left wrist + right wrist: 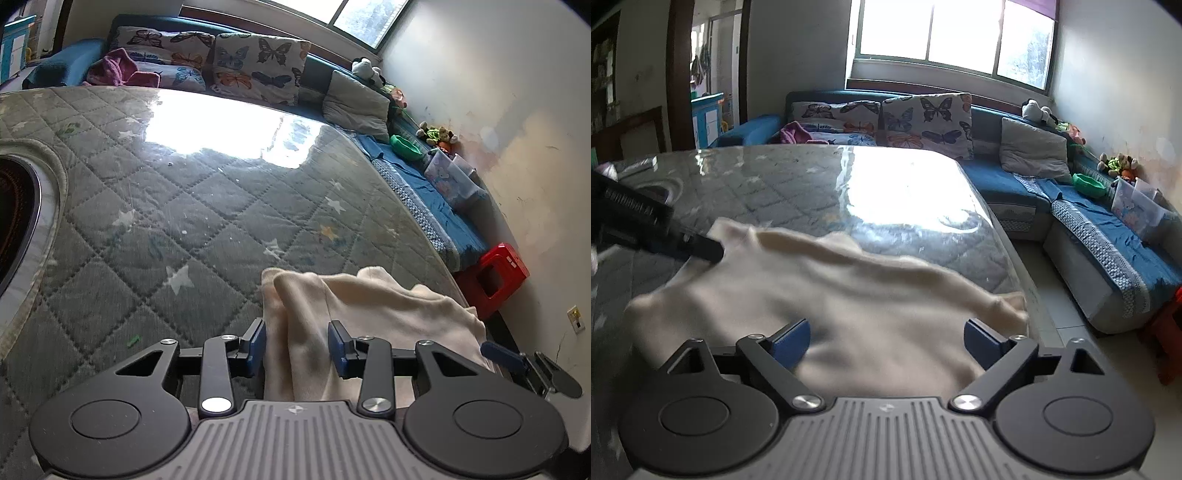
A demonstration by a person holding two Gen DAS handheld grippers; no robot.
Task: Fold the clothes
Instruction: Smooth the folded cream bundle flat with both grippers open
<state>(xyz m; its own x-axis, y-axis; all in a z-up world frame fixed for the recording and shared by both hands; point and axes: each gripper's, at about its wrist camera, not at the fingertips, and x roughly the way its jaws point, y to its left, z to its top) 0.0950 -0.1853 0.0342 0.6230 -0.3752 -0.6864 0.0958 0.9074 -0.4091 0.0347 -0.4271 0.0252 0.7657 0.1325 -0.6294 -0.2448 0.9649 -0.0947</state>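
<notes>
A cream garment (388,306) lies bunched on the quilted, glass-topped table (184,206) near its right edge. My left gripper (297,345) is half closed, with a thick fold of the garment filling the gap between its blue pads. In the right wrist view the garment (868,295) stretches from a black finger (709,253) of the left gripper, at its far left corner, across to the table edge. My right gripper (886,343) hangs wide open over the garment's near part with nothing pinched. One blue pad (500,352) of the right gripper shows at the garment's right side.
A dark round inset (14,214) with a metal rim sits in the table at the left. Beyond the table runs a blue sofa (1004,184) with butterfly cushions (923,122). A red stool (495,275) stands on the floor to the right of the table edge.
</notes>
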